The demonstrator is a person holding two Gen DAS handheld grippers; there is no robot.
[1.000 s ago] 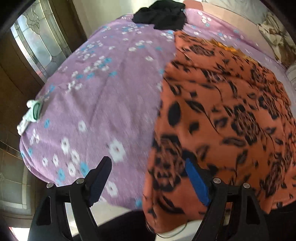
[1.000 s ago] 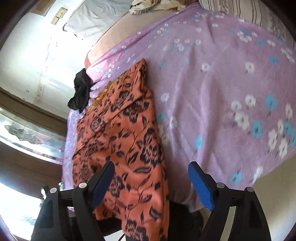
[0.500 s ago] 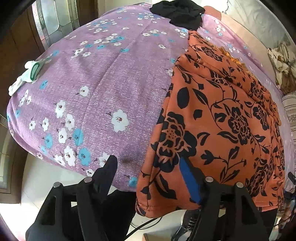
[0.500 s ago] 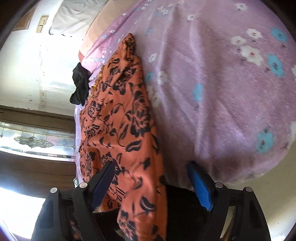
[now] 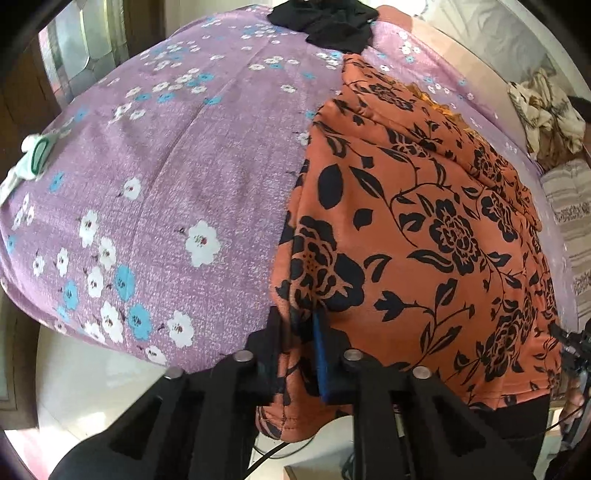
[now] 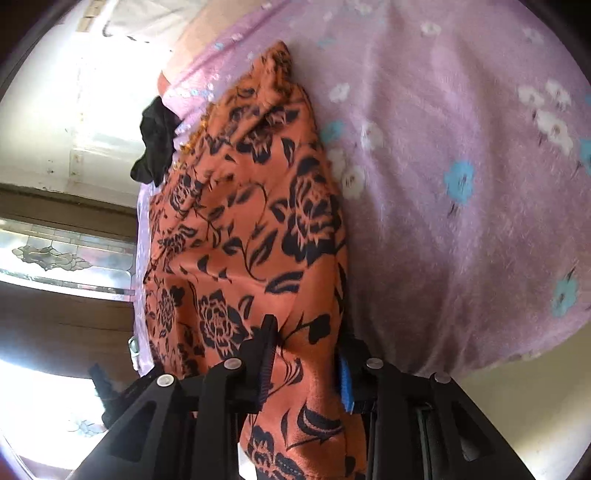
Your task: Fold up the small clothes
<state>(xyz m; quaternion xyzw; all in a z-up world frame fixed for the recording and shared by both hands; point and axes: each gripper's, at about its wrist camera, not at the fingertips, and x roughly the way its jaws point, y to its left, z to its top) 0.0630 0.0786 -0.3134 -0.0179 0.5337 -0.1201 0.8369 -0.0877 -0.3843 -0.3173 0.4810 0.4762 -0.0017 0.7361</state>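
1. Left gripper [image 5: 297, 334]: jaws closing, pinching the near left corner of the orange garment with black floral print [image 5: 424, 240].
2. Right gripper [image 6: 304, 354]: jaws closing on the same garment's near right corner [image 6: 251, 229].
3. Garment: spread flat on the purple flowered bedsheet [image 5: 177, 177], near hem overhanging the bed edge.
4. Crumpled black cloth [image 5: 328, 22]: at the far end, just beyond the garment.
5. White-and-green item [image 5: 35, 158]: at the sheet's left edge, well apart.

Bed in lilac floral sheet [image 5: 192, 177]; orange black-flowered garment [image 5: 424, 229] and black cloth [image 5: 332, 22] lie on it.
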